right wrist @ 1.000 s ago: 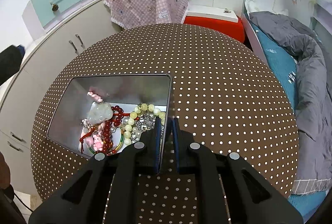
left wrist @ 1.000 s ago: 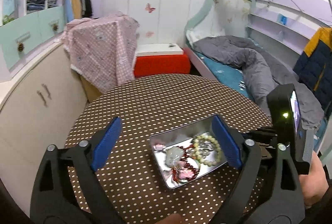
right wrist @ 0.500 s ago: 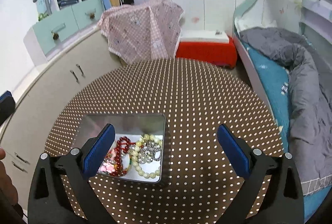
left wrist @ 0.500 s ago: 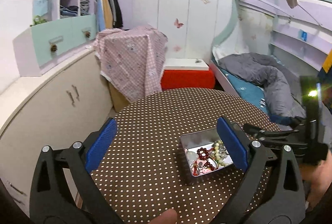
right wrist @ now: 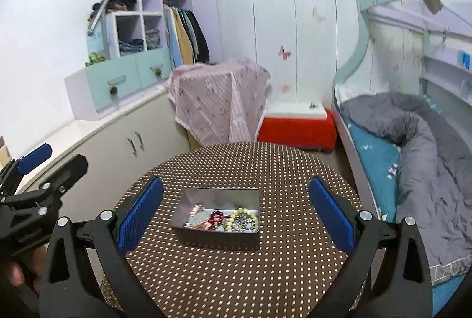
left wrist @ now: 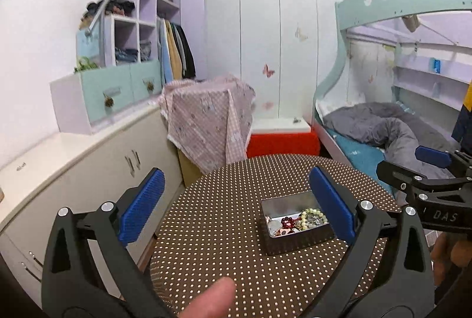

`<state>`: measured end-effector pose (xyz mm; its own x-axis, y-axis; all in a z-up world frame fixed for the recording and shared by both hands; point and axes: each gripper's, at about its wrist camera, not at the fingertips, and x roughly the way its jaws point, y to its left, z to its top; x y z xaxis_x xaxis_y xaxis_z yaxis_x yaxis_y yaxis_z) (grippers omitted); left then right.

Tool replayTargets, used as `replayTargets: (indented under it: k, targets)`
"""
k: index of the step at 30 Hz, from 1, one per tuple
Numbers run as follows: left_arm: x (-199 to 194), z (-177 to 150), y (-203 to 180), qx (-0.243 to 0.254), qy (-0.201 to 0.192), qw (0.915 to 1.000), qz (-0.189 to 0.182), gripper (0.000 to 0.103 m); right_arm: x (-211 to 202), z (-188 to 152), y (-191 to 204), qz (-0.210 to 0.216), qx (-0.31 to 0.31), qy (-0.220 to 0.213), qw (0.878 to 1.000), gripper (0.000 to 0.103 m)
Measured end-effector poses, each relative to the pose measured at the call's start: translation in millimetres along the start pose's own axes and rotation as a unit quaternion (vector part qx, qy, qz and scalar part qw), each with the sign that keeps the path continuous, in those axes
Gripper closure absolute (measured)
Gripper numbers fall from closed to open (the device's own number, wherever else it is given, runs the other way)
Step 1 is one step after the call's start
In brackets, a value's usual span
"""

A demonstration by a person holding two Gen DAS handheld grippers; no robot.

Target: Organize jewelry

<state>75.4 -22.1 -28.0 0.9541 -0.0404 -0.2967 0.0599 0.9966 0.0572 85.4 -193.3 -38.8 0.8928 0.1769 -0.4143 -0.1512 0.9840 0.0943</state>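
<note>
An open metal tin (right wrist: 206,238) (left wrist: 295,244) sits on the round brown dotted table (right wrist: 236,282) (left wrist: 218,244). It holds several pieces of jewelry (right wrist: 227,219) (left wrist: 296,222): red beads, pale green beads, a silver piece and pink charms. My left gripper (left wrist: 236,210) is open and empty, raised above and behind the tin. My right gripper (right wrist: 236,214) is open and empty, raised above the table with the tin between its blue pads. The right gripper also shows at the right edge of the left wrist view (left wrist: 427,170), the left one at the left edge of the right wrist view (right wrist: 38,167).
A cream cabinet (right wrist: 124,147) runs along the left wall. A box under a pink checked cloth (right wrist: 218,103) and a red bench (right wrist: 295,126) stand beyond the table. A bunk bed with a grey duvet (right wrist: 419,147) is at the right.
The right gripper let go of the tin's rim and opened. Both grippers pulled back and up from the tin, so the tin looks smaller and farther.
</note>
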Motion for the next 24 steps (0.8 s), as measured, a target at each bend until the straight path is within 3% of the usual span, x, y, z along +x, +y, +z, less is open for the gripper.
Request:
replayTargets:
  k: [11, 24]
  targets:
    - [-64, 2, 15, -0.012, -0.051, 0.9986, 0.011, 0.006, -64, -17, 8, -0.029, 0.010, -0.058, 0.998, 0.008]
    - [-77, -5, 25, -0.026, -0.055, 0.9977, 0.030, 0.006, -70, -31, 25, -0.036, -0.012, -0.063, 0.997, 0.008]
